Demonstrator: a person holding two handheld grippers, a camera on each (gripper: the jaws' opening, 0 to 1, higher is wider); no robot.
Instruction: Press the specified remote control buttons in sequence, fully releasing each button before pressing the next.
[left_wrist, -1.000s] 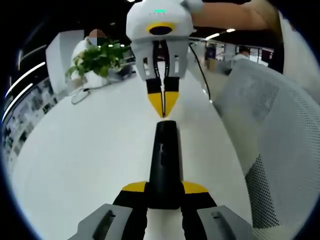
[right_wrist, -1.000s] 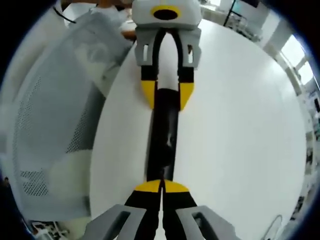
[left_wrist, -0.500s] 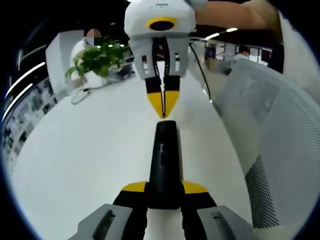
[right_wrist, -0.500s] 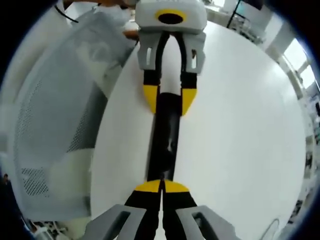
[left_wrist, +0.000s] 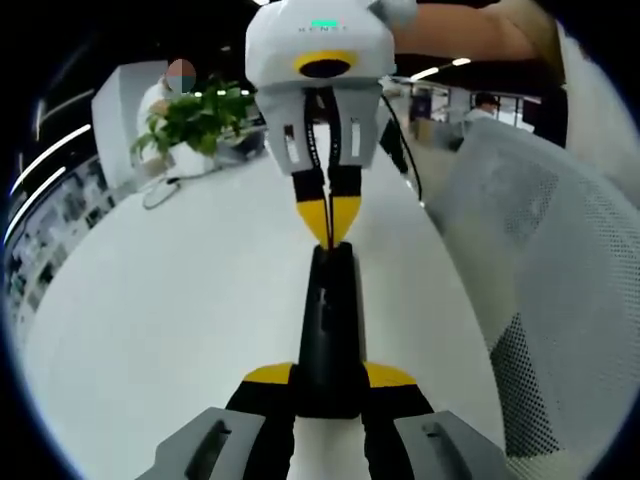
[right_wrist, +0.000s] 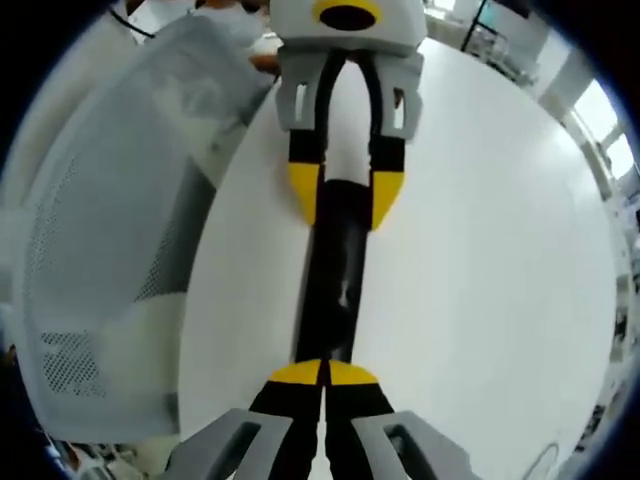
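The left tongs (left_wrist: 329, 385) clamp the near end of the black remote (left_wrist: 328, 320) above the white desk (left_wrist: 150, 320), while the right tongs (left_wrist: 328, 222) (tips pinched together) touch its far end, so pressing seems under way.

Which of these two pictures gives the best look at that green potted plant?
The left gripper view: the potted plant stands at the far side of the white table, its leaves plain to see. The right gripper view looks the other way, along the black remote, with a mesh chair beside.
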